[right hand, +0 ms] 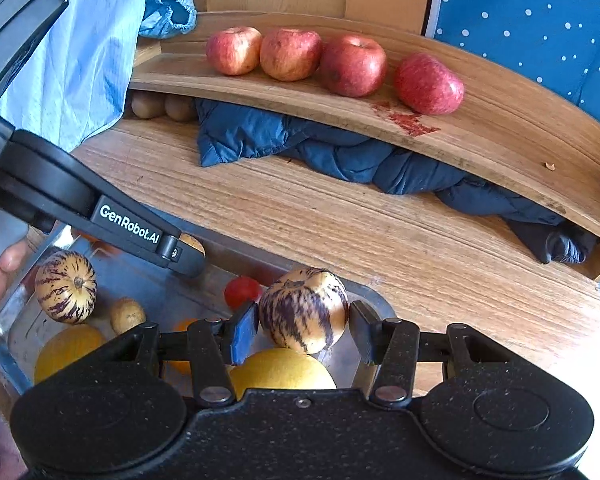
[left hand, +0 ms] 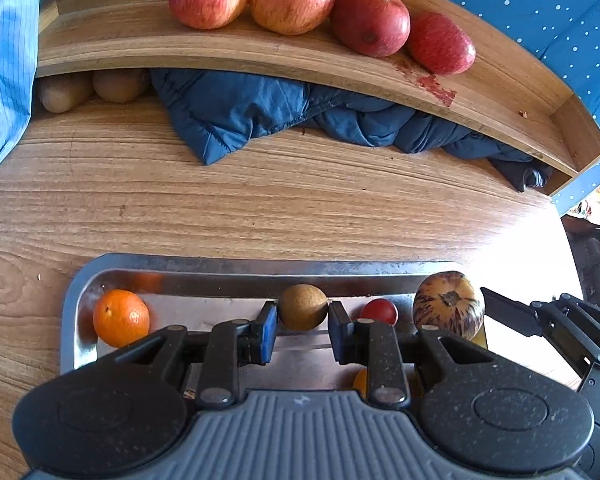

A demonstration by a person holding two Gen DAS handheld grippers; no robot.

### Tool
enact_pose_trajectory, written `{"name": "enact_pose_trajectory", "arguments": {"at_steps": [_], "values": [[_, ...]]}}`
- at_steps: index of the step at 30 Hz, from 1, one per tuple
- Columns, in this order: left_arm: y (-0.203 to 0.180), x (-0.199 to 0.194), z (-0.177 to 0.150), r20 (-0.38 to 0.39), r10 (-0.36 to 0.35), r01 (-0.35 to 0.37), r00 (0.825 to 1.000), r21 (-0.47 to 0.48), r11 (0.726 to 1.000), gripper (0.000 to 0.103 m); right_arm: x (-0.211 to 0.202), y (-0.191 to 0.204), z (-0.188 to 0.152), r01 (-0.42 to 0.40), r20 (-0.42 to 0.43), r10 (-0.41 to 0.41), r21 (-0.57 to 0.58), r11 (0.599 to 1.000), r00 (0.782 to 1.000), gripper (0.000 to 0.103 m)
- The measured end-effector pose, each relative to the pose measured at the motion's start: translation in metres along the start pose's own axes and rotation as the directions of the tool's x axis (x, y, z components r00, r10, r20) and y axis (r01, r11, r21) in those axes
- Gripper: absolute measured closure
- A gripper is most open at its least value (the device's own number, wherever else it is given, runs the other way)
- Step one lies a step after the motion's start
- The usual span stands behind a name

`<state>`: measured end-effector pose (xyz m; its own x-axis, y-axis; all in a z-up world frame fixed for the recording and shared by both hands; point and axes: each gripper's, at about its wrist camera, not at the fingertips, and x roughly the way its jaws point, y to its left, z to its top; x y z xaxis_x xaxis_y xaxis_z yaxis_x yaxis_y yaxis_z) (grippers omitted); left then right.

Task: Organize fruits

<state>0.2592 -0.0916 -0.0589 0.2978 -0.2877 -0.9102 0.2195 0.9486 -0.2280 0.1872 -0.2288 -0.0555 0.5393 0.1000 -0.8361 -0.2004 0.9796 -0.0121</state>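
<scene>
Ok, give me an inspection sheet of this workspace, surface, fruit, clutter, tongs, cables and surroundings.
Surface: wooden table with a raised wooden shelf; red stain on the shelf.
Job's things: four apples in a row on the shelf; metal tray holding a mandarin, kiwi, tomato, two pepino melons, yellow fruits; two more kiwis under the shelf.
Clutter: blue quilted jacket under the shelf.
Tongs: left tongs open around the kiwi; right tongs open around a pepino melon.
Cables: nothing seen.
Surroundings: dotted blue fabric, light blue sleeve.
</scene>
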Motion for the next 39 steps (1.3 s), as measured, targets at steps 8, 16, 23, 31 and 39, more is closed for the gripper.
{"name": "enact_pose_trajectory", "arguments": {"at_steps": [8, 16, 23, 31, 39], "values": [[0.001, -0.004, -0.001, -0.002, 0.021, -0.021, 1.000, -0.011, 1.000, 0.054, -0.009, 0.001, -0.001, 0.008, 0.021, -0.008, 0.007, 1.000, 1.000, 0.044], [0.006, -0.031, -0.012, 0.056, 0.019, -0.017, 0.998, -0.040, 0.999, 0.021, -0.032, 0.009, -0.012, 0.032, 0.073, -0.035, 0.031, 0.999, 0.997, 0.017], [0.009, -0.061, -0.033, 0.148, 0.056, -0.049, 0.987, -0.051, 0.997, 0.003, -0.062, 0.019, -0.026, 0.053, 0.136, -0.061, 0.065, 0.996, 0.989, 0.004], [0.014, -0.096, -0.070, 0.250, 0.106, -0.093, 0.962, -0.066, 0.993, 0.001, -0.099, 0.023, -0.048, 0.038, 0.201, -0.067, 0.144, 0.989, 0.977, 0.001], [0.022, -0.128, -0.118, 0.324, 0.164, -0.149, 0.932, -0.068, 0.986, 0.001, -0.129, 0.041, -0.075, 0.021, 0.231, -0.062, 0.175, 0.984, 0.971, 0.001]]}}
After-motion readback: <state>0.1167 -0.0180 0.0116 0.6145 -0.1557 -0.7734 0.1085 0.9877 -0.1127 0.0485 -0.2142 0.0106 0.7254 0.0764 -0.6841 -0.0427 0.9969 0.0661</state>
